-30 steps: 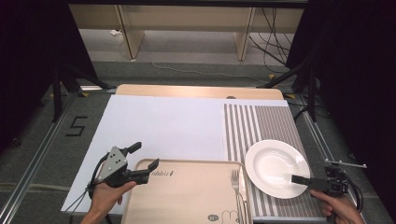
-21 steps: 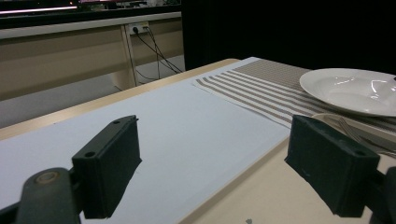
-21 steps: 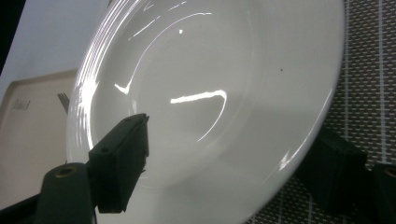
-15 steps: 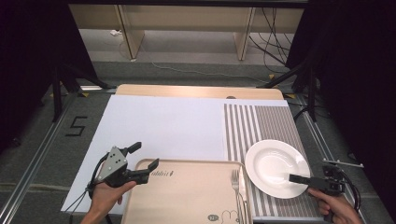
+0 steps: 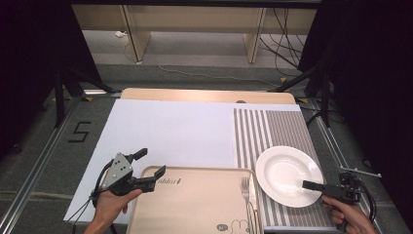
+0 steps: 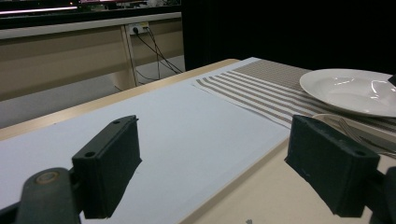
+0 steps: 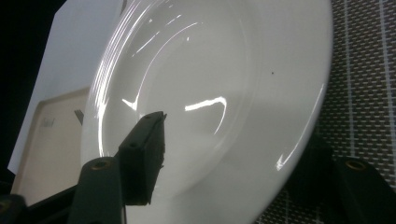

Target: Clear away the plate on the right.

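Two tools (image 5: 144, 163) (image 5: 311, 185) working: right straddles plate (image 5: 285, 174) rim, grip unconfirmed; left gapes at tray (image 5: 195, 204) corner; we'd seat rim deep before clenching.

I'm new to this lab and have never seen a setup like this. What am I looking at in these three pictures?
A person holds a handheld claw in each hand. The high view looks down on the table; each other picture comes from a camera on one claw. On the table lie a white sheet, a striped placemat, a beige tray with a fork, and a white plate. The left claw is open at the tray's corner, holding nothing. The right claw straddles the plate's rim, one jaw above and one below.
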Demonstrator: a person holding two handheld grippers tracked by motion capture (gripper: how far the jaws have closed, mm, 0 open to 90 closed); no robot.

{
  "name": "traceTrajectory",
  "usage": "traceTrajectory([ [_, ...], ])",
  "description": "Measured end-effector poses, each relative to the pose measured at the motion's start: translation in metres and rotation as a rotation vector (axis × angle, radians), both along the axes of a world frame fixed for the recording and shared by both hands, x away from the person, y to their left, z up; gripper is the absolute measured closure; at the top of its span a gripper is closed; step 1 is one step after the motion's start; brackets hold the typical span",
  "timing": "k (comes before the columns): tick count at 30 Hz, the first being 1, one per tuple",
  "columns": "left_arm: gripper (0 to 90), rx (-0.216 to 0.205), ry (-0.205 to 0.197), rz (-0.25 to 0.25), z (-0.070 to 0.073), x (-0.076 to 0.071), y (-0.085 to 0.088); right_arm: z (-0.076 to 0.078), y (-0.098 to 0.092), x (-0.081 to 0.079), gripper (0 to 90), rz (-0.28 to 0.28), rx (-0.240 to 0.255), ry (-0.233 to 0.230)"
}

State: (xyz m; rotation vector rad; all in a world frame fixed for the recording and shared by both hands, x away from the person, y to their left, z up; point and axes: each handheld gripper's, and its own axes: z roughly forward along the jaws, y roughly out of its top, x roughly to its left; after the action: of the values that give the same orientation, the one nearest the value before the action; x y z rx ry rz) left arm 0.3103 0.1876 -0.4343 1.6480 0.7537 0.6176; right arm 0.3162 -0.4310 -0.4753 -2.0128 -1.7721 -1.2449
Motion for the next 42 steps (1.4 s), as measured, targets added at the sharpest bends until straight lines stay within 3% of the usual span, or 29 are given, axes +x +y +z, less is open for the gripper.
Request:
traceTrajectory([
  [3,16.8,0.002,-0.001,0.0,0.0,0.0,0.0,-0.003,-0.003,0.0,41.5,0.016,-0.014,-0.007],
  [8,16.8,0.002,0.0,0.0,0.0,0.0,0.0,-0.002,-0.002,0.0,44.6,-0.013,0.018,0.005],
  [10,16.8,0.002,-0.001,-0.001,0.0,0.0,0.0,-0.004,-0.004,0.0,46.2,-0.004,-0.004,0.003],
  [14,16.9,0.003,-0.002,-0.004,0.0,0.0,0.0,-0.005,-0.004,0.0,48.4,-0.01,-0.001,0.004],
  [18,16.9,0.004,-0.002,-0.004,0.0,0.0,0.0,-0.005,-0.005,0.0,51.0,-0.021,0.007,0.006],
  [20,16.9,0.004,-0.002,-0.004,0.0,0.0,0.0,-0.005,-0.004,0.001,52.0,-0.041,0.036,0.018],
  [22,16.9,-0.002,-0.006,-0.007,-0.001,0.001,-0.001,-0.007,-0.006,0.0,53.0,-0.021,0.004,0.008],
  [27,16.9,0.005,-0.001,-0.004,0.0,0.0,-0.001,-0.008,-0.005,0.001,56.1,-0.062,0.045,0.022],
  [29,16.9,0.009,-0.004,-0.004,0.0,0.0,-0.001,-0.009,-0.006,0.001,56.5,-0.04,0.03,0.013],
  [36,16.9,0.009,-0.004,-0.005,0.0,0.0,-0.001,-0.011,-0.007,0.001,59.5,-0.05,0.042,0.018],
  [42,16.9,0.008,-0.003,-0.007,0.0,0.001,-0.001,-0.012,-0.005,0.003,62.0,-0.088,0.063,0.035],
])
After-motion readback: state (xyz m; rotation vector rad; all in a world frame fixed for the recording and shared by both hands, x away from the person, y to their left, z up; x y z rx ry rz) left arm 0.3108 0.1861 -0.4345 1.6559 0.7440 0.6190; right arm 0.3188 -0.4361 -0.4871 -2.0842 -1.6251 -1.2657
